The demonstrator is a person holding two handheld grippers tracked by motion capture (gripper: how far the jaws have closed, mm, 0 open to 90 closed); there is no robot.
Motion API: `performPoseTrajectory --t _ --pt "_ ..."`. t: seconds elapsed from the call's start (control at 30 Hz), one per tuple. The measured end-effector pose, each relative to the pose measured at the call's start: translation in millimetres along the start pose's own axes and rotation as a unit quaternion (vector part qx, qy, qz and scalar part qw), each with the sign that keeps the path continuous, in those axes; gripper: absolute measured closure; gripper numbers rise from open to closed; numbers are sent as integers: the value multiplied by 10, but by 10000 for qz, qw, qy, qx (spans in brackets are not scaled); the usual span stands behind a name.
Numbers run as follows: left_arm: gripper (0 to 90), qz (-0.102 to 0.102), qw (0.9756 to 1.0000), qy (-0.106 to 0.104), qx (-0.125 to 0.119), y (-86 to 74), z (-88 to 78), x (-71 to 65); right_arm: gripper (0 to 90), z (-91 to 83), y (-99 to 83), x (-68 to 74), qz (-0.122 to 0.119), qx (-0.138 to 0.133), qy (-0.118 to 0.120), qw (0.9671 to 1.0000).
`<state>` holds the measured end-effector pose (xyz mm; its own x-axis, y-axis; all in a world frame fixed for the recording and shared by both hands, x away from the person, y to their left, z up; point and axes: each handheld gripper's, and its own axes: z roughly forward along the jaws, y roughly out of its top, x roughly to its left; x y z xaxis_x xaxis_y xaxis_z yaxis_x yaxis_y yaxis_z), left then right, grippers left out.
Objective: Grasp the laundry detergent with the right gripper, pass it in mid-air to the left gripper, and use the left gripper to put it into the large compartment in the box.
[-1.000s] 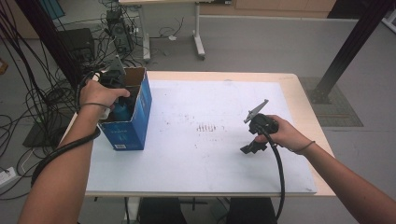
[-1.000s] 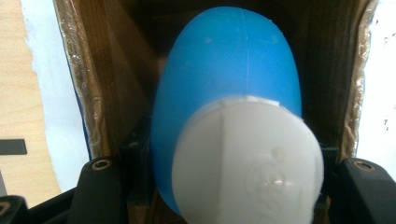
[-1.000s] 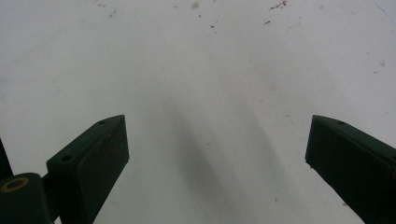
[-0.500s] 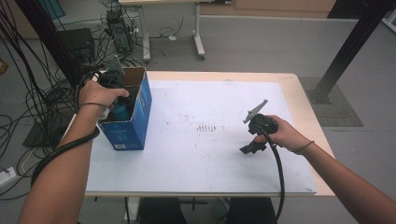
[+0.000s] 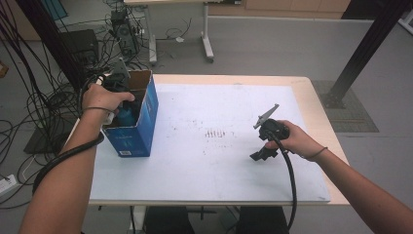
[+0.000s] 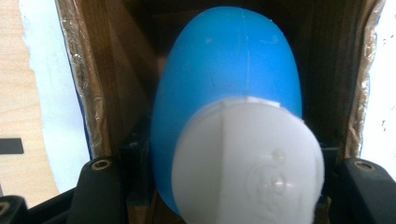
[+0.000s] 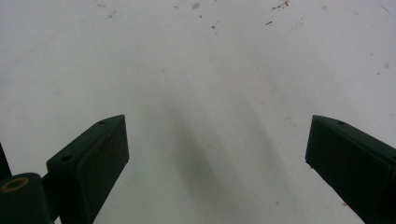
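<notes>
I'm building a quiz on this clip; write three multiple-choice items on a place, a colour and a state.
1. Where is the blue egg-shaped plastic bottle with a white cap?
A. inside the blue cardboard box
B. on the bare white table
C. on the floor

2. What colour is the bottle's cap?
A. red
B. white
C. black

3. How are the right gripper fingers?
A. shut on the bottle
B. shut on the box
C. open, holding nothing

Answers: 1 A, brown box walls surround it in the left gripper view; 2 B, the cap shows white there; 3 C, only table lies between them.
</notes>
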<state>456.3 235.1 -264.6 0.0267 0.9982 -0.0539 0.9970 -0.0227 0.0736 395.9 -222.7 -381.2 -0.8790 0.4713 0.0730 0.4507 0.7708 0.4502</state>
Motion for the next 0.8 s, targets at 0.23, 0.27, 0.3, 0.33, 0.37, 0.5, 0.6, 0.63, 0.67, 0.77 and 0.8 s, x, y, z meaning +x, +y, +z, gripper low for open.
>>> performPoseTrajectory --t 0.23,0.27,0.3,0.33,0.37,0.5,0.6,0.63,0.67,0.77,0.8 --pt "374 -14 10000 2 1 -7 2 -4 58 -3 7 6 3 2 -4 10000" --pt "374 -12 10000 5 0 -8 3 -6 58 -3 7 6 1 2 1 10000" --pt "374 -12 10000 7 3 -9 3 -8 58 -3 7 5 -12 -15 -3 10000" --pt "374 1 10000 17 7 -8 2 -8 58 -5 7 7 6 -8 -5 10000" --pt "374 5 10000 18 12 -7 3 -11 58 -5 7 7 0 -5 -5 10000" --pt "374 3 10000 33 22 -6 3 -20 58 -9 4 6 4 -16 -6 10000" --pt "374 1 10000 37 21 -9 4 -23 58 -5 -2 1 8 -24 17 10000" --pt "374 12 10000 40 19 -9 3 -22 58 -6 -2 0 9 -22 16 10000" --pt "374 -1 10000 38 16 -10 5 -24 58 -6 -2 0 13 -25 12 10000" --pt "374 -13 10000 28 10 -14 6 -20 58 -8 2 0 6 -25 -1 10000" --pt "374 -2 10000 27 14 -14 5 -16 58 -9 4 3 11 -26 1 10000"
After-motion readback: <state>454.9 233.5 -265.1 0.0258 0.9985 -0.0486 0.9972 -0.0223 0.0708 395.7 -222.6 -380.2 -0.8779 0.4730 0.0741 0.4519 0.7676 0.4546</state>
